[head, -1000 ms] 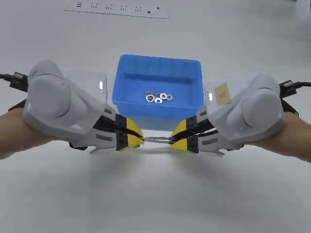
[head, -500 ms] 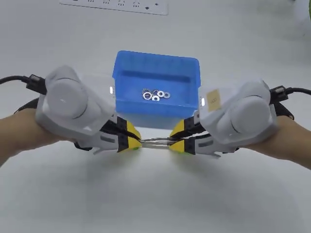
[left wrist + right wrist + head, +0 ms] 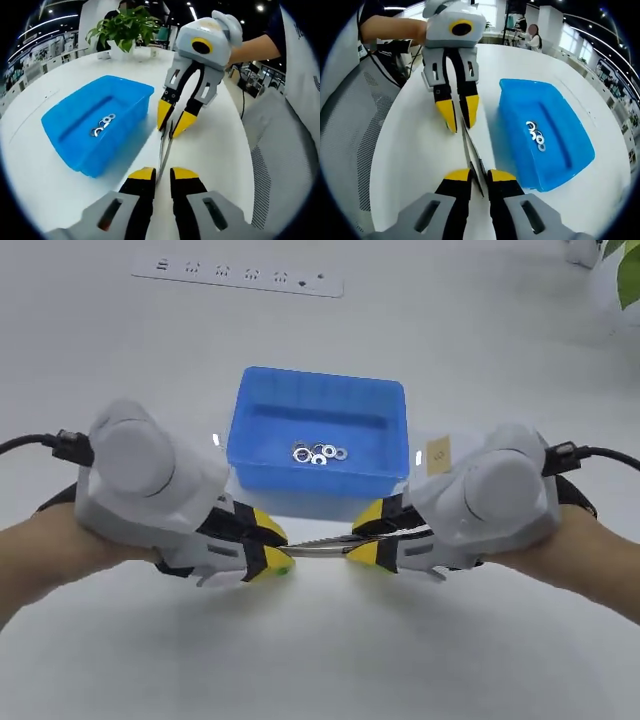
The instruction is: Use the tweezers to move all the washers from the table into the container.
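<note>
In the head view, my left gripper (image 3: 265, 552) and my right gripper (image 3: 366, 543) meet tip to tip in the lower middle of the frame. The tweezers (image 3: 318, 545) run level between them, lifted off the white table (image 3: 320, 660).

In the right gripper view, my own jaws at the bottom edge are pressed in on the tweezers (image 3: 472, 157), whose two arms fill the narrow slot between the pads. The left gripper (image 3: 459, 115) reaches down from the top of that frame, with the far end of the tweezers between its yellow tips.

In the left gripper view, my own jaws at the bottom stand slightly apart, with the thin end of the tweezers (image 3: 164, 150) in the gap. I cannot tell whether they pinch it.

Just beyond the grippers, at the centre of the head view, sits the blue container (image 3: 318, 400). The washers (image 3: 318, 453) lie clustered on its floor.

Farther back, a power strip (image 3: 240, 275) lies at the upper left. Leaves of a potted plant (image 3: 628, 270) show in the upper right corner.
</note>
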{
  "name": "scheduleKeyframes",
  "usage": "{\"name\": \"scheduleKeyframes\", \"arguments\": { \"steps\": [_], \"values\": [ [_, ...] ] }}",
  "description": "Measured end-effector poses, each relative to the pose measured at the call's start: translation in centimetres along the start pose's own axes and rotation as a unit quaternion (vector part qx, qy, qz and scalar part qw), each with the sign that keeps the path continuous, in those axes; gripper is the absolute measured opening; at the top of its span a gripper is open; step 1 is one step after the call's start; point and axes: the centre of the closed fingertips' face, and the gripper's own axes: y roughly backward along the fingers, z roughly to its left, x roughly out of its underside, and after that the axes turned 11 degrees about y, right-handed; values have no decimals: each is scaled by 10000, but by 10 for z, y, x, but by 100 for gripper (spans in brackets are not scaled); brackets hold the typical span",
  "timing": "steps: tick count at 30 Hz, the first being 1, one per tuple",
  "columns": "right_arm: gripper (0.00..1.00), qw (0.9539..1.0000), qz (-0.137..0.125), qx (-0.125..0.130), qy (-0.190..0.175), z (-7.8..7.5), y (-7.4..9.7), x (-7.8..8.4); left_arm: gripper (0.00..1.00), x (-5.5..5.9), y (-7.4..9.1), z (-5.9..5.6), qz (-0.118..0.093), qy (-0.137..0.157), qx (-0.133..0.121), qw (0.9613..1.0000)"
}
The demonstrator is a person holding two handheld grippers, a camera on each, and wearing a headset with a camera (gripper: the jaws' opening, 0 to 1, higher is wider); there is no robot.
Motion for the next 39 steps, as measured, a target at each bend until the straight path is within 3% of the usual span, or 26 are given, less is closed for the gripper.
{"name": "scheduleKeyframes", "arguments": {
  "steps": [2,4,9,12,15,19,24,32,36,37,39],
  "values": [
    [14,9995,-259,138,-108,-3,7,-7,18,-2,8,-4,-203,154,33,9997],
    [15,9975,-591,245,-313,-7,20,-15,22,-1,17,-6,-270,151,11,9995],
    [25,9951,-740,479,-447,-13,43,-12,34,-6,36,-6,-438,-25,-251,9987],
    [32,9933,-836,690,-398,-13,57,-16,47,-21,48,-4,-752,-111,-526,9957],
    [37,9918,-900,815,-394,-10,67,-20,60,-33,59,-9,-921,-277,-643,9933],
    [46,9905,-937,941,-359,-5,76,-23,69,-40,68,-16,-894,-481,-715,9923],
    [60,9914,-847,958,-283,2,85,-18,76,-41,77,-21,-810,-615,-800,9916],
    [67,9913,-773,1039,-249,8,98,-12,85,-37,94,-23,-669,-653,-985,9907],
    [74,9899,-912,1051,-274,11,106,-18,86,-37,101,-25,-616,-763,-1082,9893],
    [75,9898,-907,1074,-229,12,106,-19,86,-40,104,-23,-669,-881,-1186,9868],
    [76,9898,-910,1074,-232,12,107,-21,86,-45,106,-23,-666,-861,-1216,9866]
  ]
}}
